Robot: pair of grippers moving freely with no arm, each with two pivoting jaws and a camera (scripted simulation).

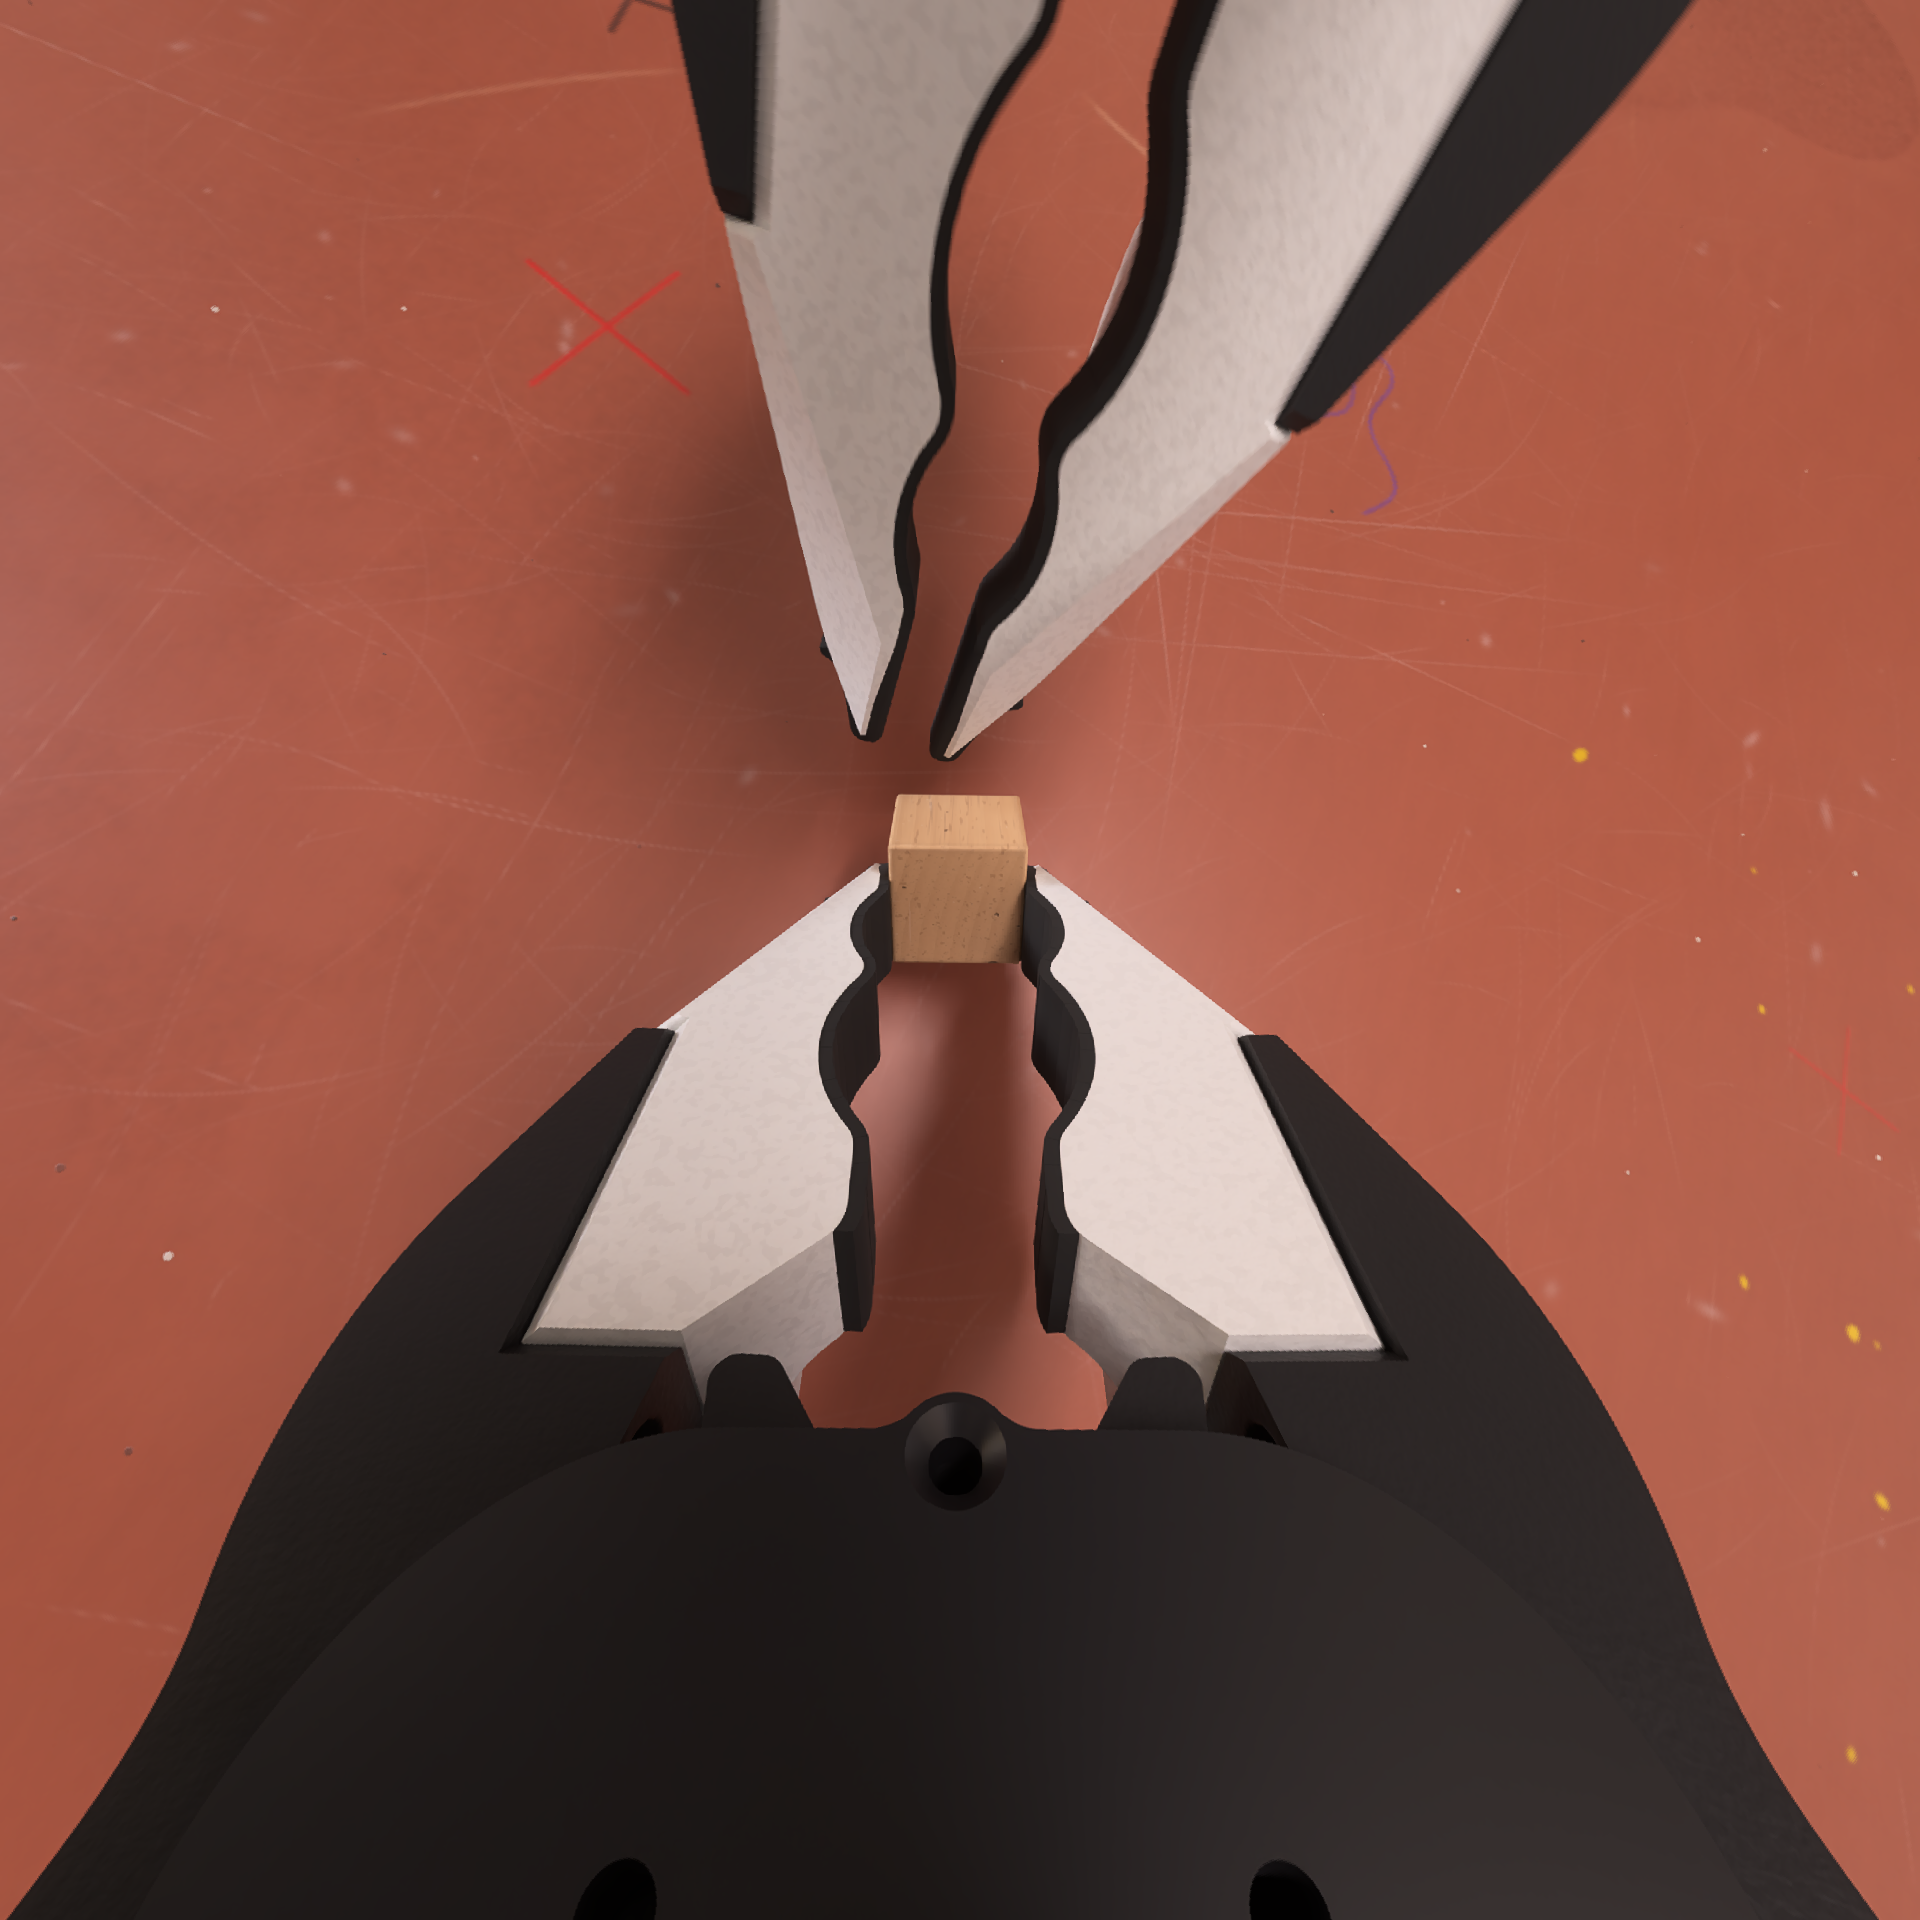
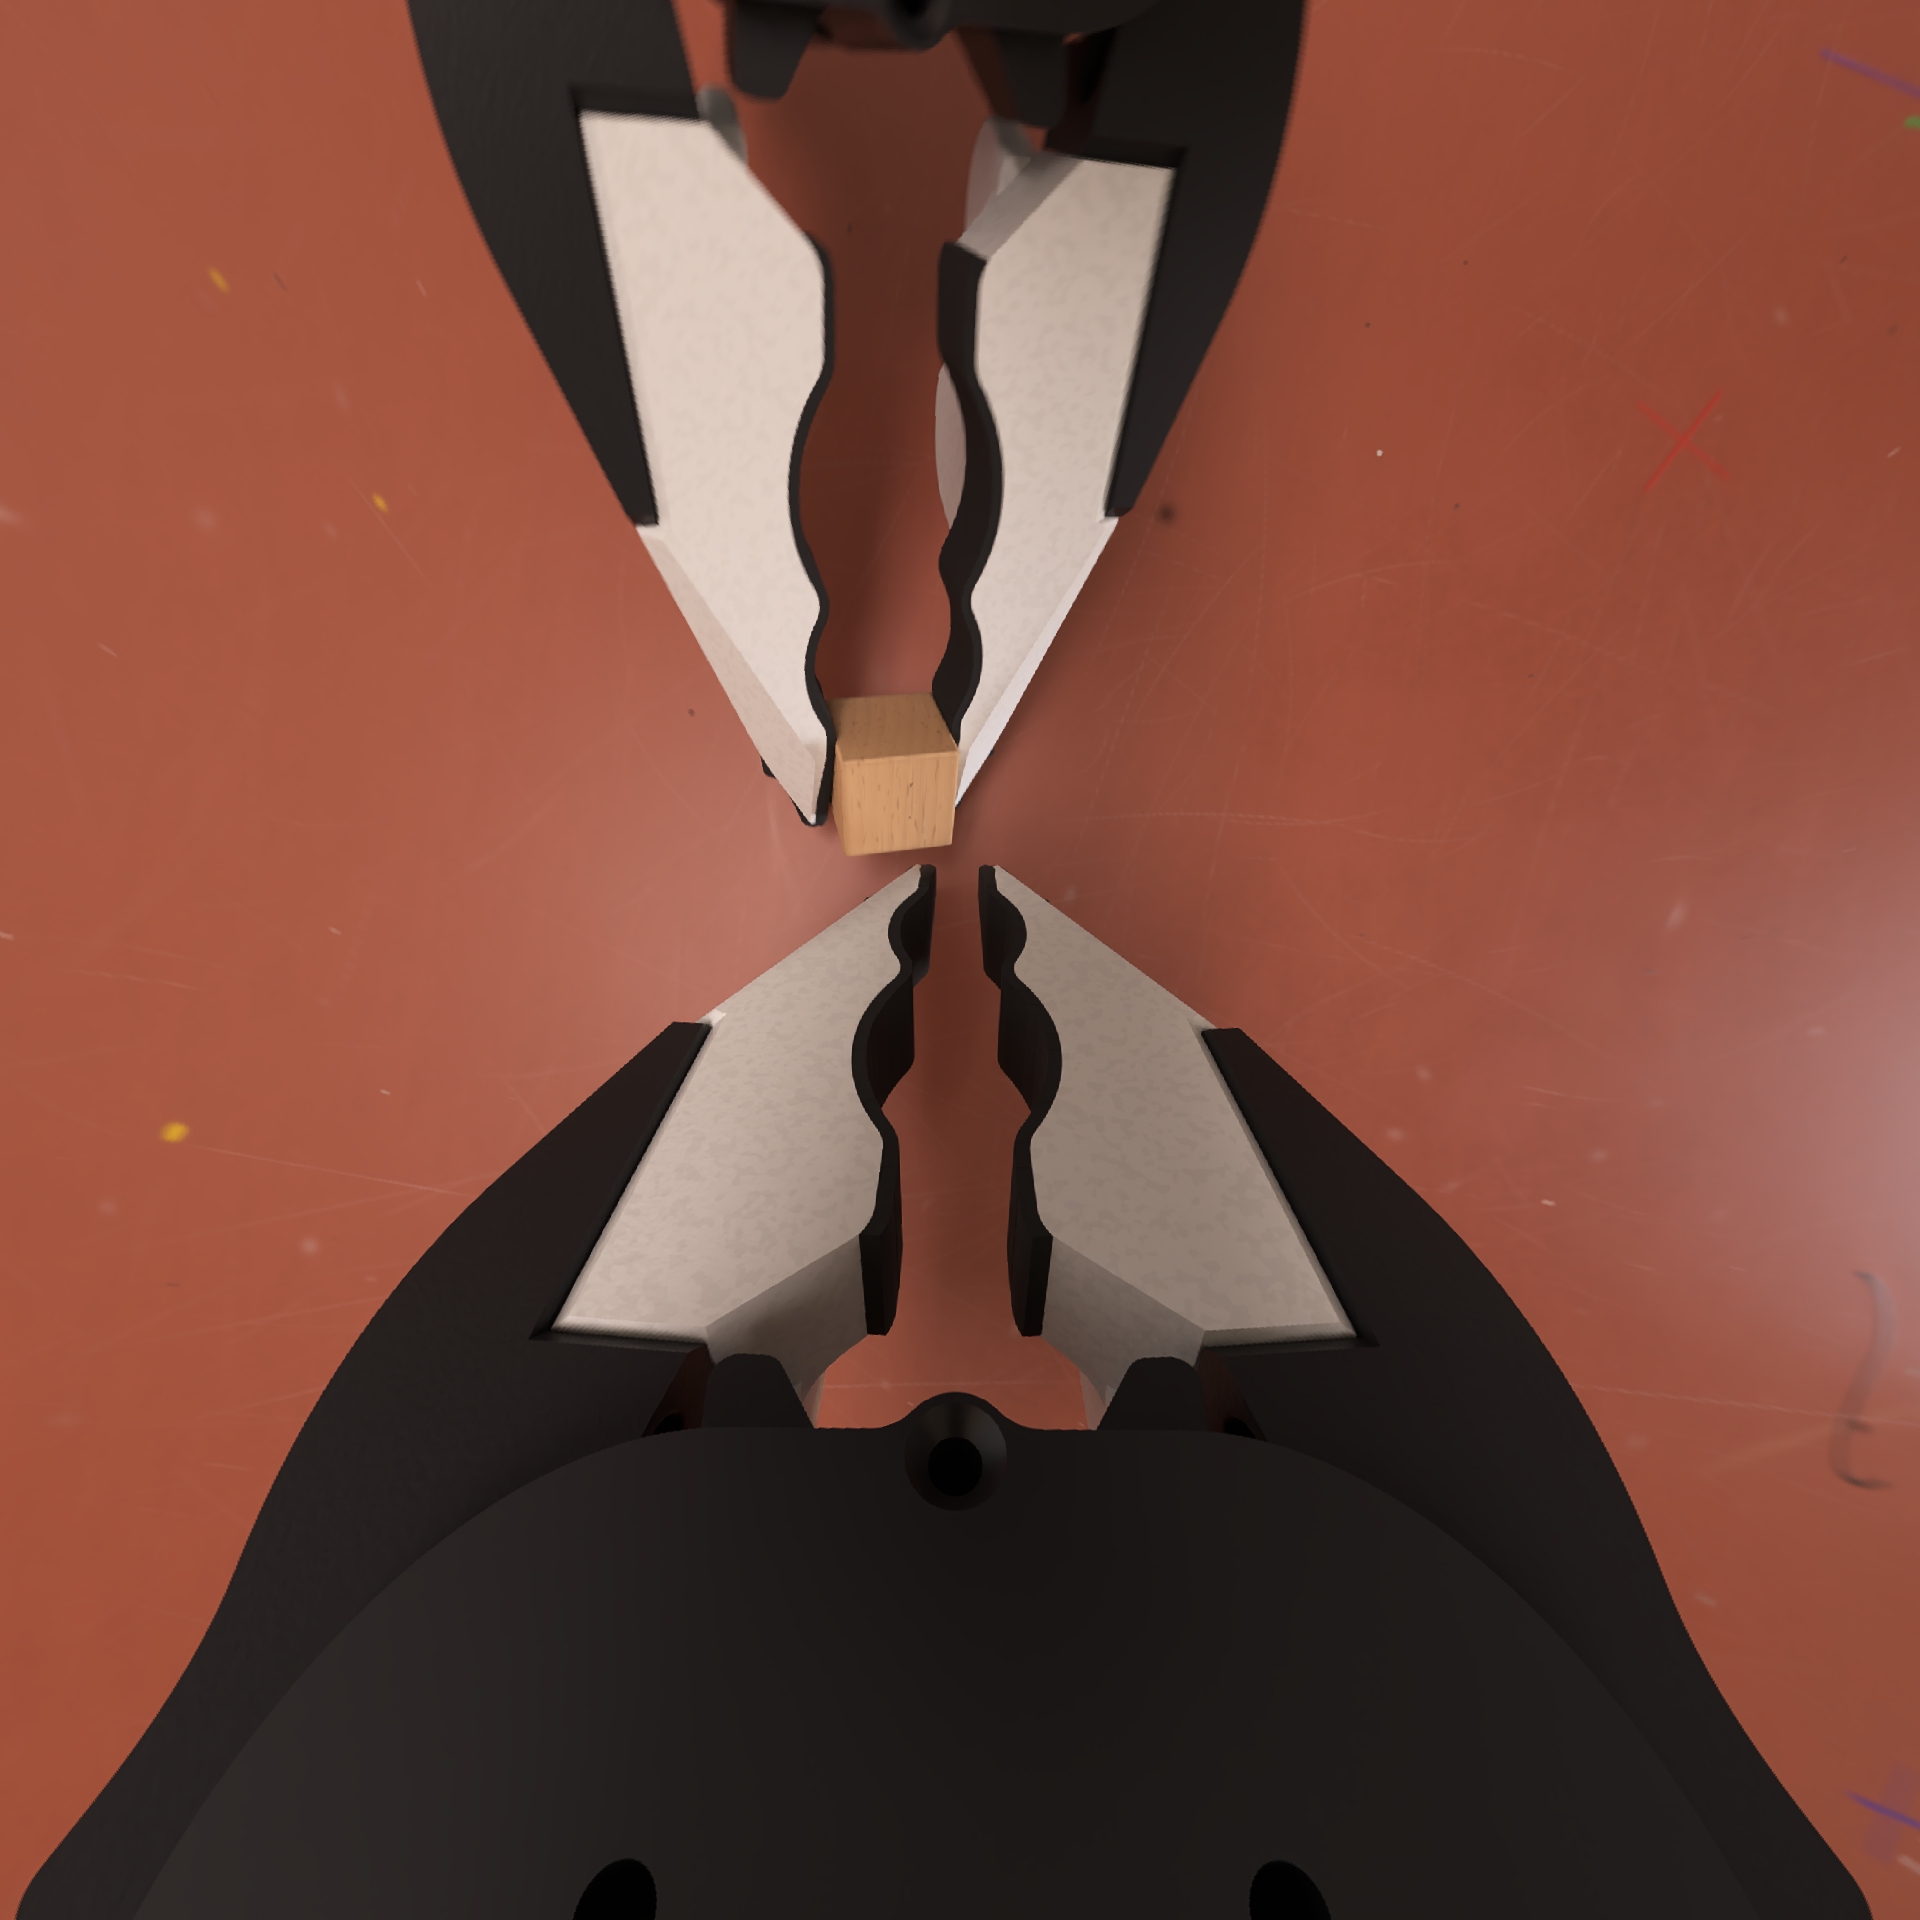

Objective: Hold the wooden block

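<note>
Block: the wooden block (image 1: 956,883) is a small pale cube sitting between the tips of the left gripper (image 1: 956,914), with its far half poking out past them.
Left fingers: clamped on the block, the dark inner pads pressed flat against its two side faces; the right wrist view shows the same pinch from the opposite end (image 2: 894,774).
Contact depth: only the outermost part of the fingers (image 1: 1044,935) bears on the cube, so the hold looks shallow.
Right gripper: the right gripper (image 2: 956,883) faces the left one nose to nose, its tips just short of the block's free face and touching nothing.
Right fingers: nearly together with a narrow slit between them, narrower than the block, and empty.
Bench: the scratched reddish bench (image 1: 364,727) lies beyond both grippers; whether the cube rests on it or hangs clear cannot be told.
Step in hand: judged from these views, keeping the block pinched in the left fingers.
Doing it well: steady squeeze, pads square to the faces, no twisting that could let the cube pivot out of the tips.
Risk: the right tips are near enough to nudge the exposed face; holding them off, or spreading them before any approach, seems wise.
</note>
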